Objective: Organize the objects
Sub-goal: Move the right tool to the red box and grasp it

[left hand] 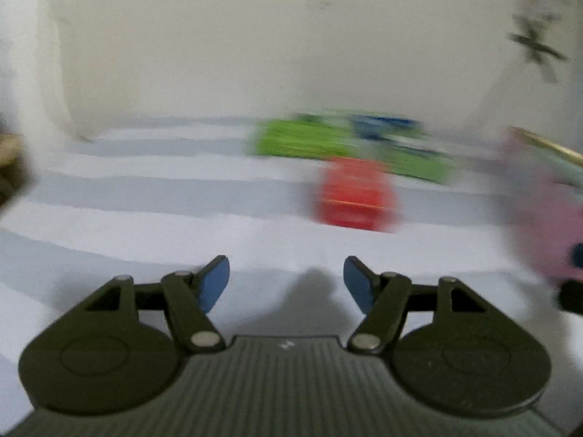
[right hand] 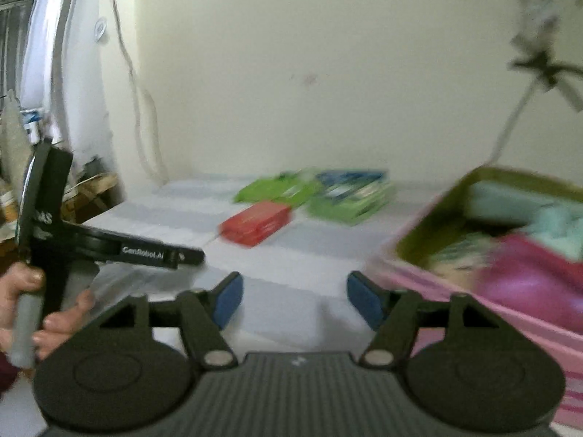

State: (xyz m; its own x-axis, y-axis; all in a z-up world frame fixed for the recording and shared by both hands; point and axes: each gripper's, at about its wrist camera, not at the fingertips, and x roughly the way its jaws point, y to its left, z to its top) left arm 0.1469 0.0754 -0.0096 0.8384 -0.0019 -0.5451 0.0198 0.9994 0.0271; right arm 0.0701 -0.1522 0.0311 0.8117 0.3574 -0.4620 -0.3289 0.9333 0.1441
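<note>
A red packet (left hand: 355,196) (right hand: 257,223) lies on the striped white cloth, with green packets (left hand: 298,138) (right hand: 271,189) and a blue-topped stack (left hand: 386,127) (right hand: 349,193) behind it by the wall. My left gripper (left hand: 286,284) hovers open above the cloth, short of the red packet, nothing between its blue pads. My right gripper (right hand: 293,300) is open and empty too, with the pink box (right hand: 455,284) just to its right. The left gripper's body (right hand: 109,244) shows at the left of the right wrist view, held by a hand (right hand: 22,287).
The pink box (left hand: 546,218) holds a magenta item (right hand: 535,276) and pale teal items (right hand: 554,225). A cream wall stands close behind the packets. A white cord (right hand: 135,83) hangs at the left, and a branch with flowers (right hand: 539,58) reaches in from the upper right. Clutter sits at the far left.
</note>
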